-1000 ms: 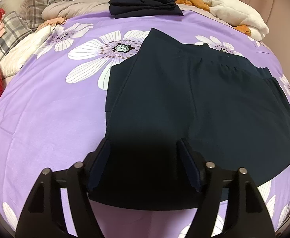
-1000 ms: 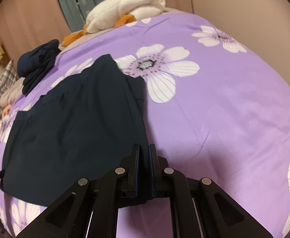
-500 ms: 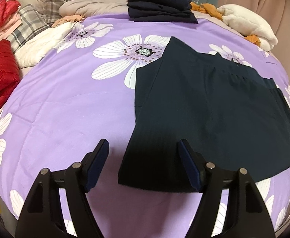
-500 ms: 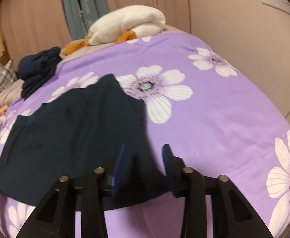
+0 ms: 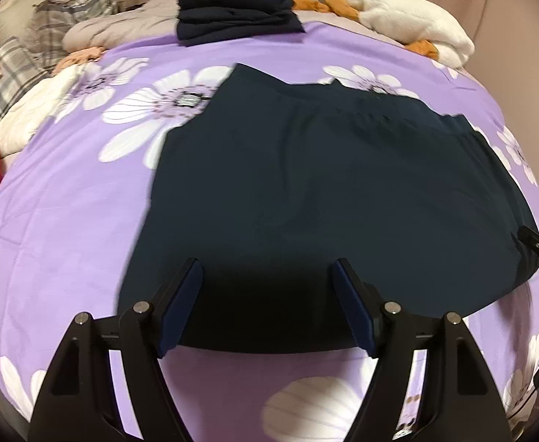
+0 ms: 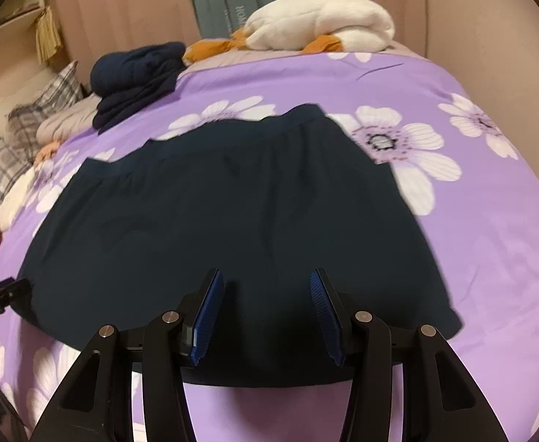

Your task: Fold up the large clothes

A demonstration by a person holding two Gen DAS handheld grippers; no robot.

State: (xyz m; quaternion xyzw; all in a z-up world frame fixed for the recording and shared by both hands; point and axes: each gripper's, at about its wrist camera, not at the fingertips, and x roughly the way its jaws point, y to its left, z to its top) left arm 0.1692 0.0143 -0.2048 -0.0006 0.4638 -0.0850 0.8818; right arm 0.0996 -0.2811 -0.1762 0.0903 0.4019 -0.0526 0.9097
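Left wrist view: dark garment (image 5: 324, 199) lies flat, long axis left-right.

Dark navy garment (image 5: 343, 199): lying flat on the purple floral bedspread (image 5: 67, 221), folded into a broad trapezoid, narrower toward 12 o'clock, wider hem edge toward 6 o'clock. Surface mostly smooth, faint creases. Stack of folded navy clothes (image 5: 232, 3) lies well apart at 12 o'clock, at the far edge of the bed.
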